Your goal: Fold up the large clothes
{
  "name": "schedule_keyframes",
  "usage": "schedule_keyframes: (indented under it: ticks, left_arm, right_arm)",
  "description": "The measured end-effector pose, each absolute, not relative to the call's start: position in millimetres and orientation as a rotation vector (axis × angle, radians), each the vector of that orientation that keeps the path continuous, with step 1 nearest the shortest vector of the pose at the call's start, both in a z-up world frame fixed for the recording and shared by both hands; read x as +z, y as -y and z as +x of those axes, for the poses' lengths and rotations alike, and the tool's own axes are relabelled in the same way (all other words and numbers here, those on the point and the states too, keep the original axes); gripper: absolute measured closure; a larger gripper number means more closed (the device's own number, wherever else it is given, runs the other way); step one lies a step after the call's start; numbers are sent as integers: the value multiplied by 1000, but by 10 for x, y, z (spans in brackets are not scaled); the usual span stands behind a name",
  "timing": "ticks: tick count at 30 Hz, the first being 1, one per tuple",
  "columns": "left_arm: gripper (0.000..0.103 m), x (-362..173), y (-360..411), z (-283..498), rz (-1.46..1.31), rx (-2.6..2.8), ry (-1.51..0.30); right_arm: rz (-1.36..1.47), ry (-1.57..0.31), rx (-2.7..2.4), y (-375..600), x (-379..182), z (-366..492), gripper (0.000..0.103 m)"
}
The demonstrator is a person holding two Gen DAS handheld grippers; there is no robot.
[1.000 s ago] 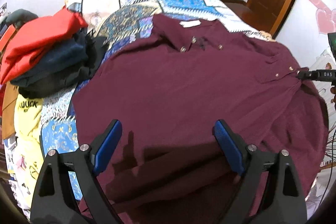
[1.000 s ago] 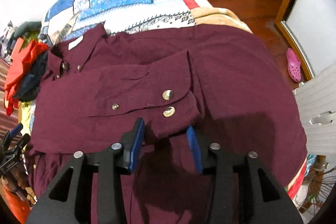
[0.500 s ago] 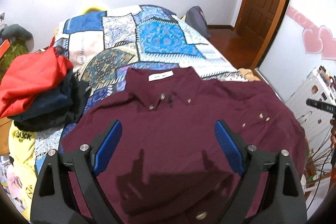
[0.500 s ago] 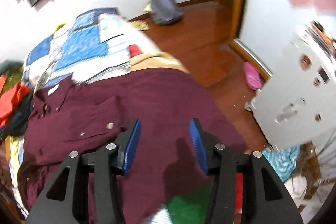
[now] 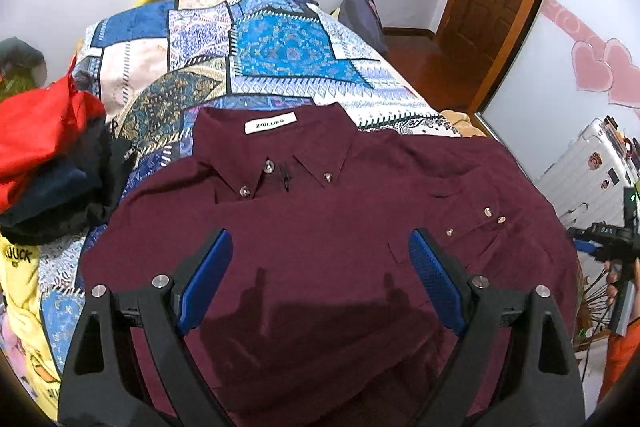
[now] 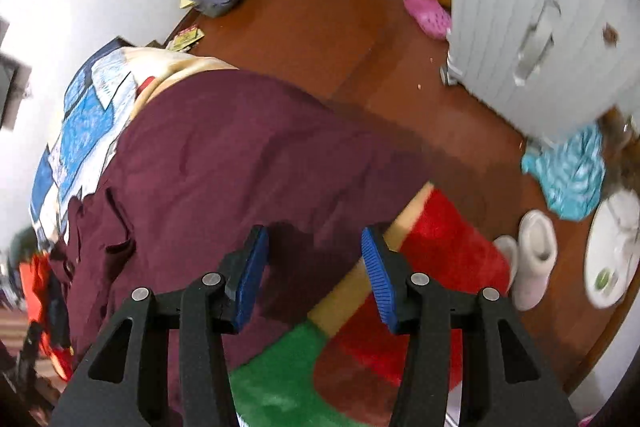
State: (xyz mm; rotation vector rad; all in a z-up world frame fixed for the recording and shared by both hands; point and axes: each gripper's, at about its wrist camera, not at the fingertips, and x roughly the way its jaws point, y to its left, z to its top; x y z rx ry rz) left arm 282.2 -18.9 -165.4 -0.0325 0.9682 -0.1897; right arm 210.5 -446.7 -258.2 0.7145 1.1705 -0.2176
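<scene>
The maroon button-down shirt (image 5: pixel 320 227) lies face up on the patchwork bedspread (image 5: pixel 280 51), one cuff folded across. Both the left gripper (image 5: pixel 320 279) and right gripper (image 6: pixel 316 259) hang released, grasping nothing. Next, pinch the overhanging side edge and carry it inward evenly. Only the right wrist view shows that edge draped toward the red-and-green rug (image 6: pixel 440 251)

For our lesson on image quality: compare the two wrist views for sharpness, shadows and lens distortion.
Left wrist view: sharp; the maroon shirt shows its label and buttons crisply, with the left gripper casting a shadow on it; straight door frame bows. Right wrist view: motion-blurred, especially the white cabinet; right gripper stays crisp.
</scene>
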Motion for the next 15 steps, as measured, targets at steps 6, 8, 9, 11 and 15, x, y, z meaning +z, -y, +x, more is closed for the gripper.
schedule_keyframes:
  ticks: [6, 8, 9, 11, 15]
  left_arm:
    - [13, -1738, 134, 2865, -60, -180, -998]
    - [13, -1741, 125, 2863, -67, -178, -999]
    - [13, -1739, 121, 2860, -68, -176, -996]
    - [13, -1738, 117, 2848, -65, -175, -988]
    - [13, -1773, 122, 2866, -61, -178, -997]
  right_arm:
    - [772, -1151, -220, 4543, -2614, 2150, 53]
    - [786, -1150, -221, 4587, -2603, 2107, 53]
    - [786, -1153, -229, 4597, -2592, 2064, 53]
    - [790, -1156, -237, 4621, -2601, 1983, 53]
    - [818, -1137, -218, 4657, -2657, 1950, 54]
